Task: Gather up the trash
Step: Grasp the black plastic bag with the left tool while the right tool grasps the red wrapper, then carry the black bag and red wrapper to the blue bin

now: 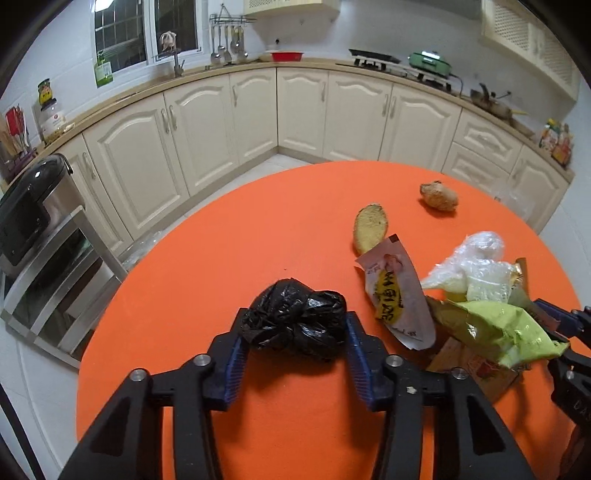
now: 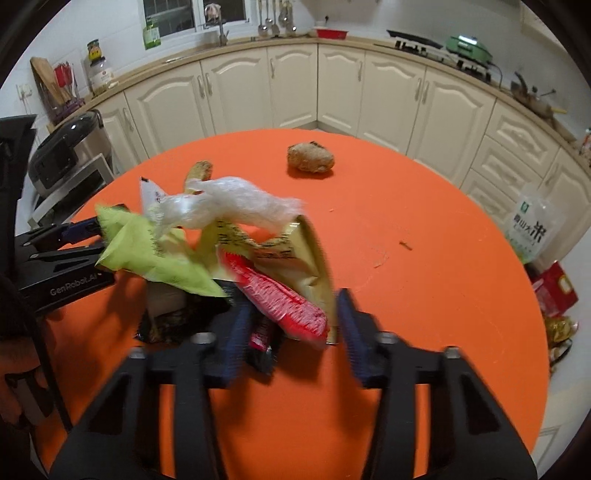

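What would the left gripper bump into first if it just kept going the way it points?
The crumpled black bag. It already sits between the fingers of the left gripper, which seem to touch its sides. Past the bag lies only bare orange table, as far as this view shows.

The desk (image 1: 207, 240) is plain orange, and the crumpled bag (image 1: 295, 319) on it is glossy black. A lime-green wrapper (image 2: 155, 254) lies by a red ribbed packet (image 2: 277, 295) and cream cabinets (image 1: 207, 122).

Home kitchen, cream cabinets (image 1: 207, 125) under a curved counter, gas hob (image 1: 373, 58), hanging utensils (image 1: 227, 44), window (image 1: 144, 31), round orange table (image 1: 221, 229)
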Demonstrator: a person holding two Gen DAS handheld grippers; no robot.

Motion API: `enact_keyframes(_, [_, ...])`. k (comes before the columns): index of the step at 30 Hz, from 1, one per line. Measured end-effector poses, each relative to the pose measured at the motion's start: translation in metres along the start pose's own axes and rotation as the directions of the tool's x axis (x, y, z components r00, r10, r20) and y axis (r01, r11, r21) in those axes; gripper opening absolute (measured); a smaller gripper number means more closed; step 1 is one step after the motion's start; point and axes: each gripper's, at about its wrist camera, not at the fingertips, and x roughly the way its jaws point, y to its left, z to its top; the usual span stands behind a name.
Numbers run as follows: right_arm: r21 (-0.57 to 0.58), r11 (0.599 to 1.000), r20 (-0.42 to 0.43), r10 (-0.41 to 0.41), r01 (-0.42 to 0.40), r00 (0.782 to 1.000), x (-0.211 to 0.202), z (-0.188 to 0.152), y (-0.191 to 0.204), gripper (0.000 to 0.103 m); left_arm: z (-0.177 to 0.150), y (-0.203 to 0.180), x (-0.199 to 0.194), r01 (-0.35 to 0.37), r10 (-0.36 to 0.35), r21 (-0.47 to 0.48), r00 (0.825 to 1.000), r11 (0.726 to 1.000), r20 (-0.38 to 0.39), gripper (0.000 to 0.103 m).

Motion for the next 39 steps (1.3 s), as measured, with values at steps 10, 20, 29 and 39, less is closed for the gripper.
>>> enact_keyframes(10, [0.107, 0.990, 0.046, 0.085, -0.090, 0.995, -0.025, -0.018, -0.020, 0.025, -0.051, 0.015, -0.027, 0.036, -0.034, -0.051, 0.998, 0.998, 0.044, 0.039])
enact_keyframes(20, [0.057, 0.996, -0.018, 0.075, -0.074, 0.997, -0.007, -0.019, -0.001, 0.070, -0.094, 0.014, -0.066, 0.050, -0.049, -0.048, 0.999, 0.998, 0.022, 0.039])
enact_keyframes(29, [0.038, 0.999, -0.016, 0.027, -0.026, 1.000, -0.010, -0.031, 0.000, 0.040, -0.103, 0.007, -0.089, 0.045, -0.045, -0.052, 0.999, 0.998, 0.019, 0.039])
enact_keyframes(39, [0.110, 0.991, 0.045, 0.074, -0.079, 0.996, -0.032, -0.046, -0.017, 0.015, -0.116, -0.006, -0.123, 0.072, -0.069, -0.037, 0.995, 0.997, 0.070, 0.039])
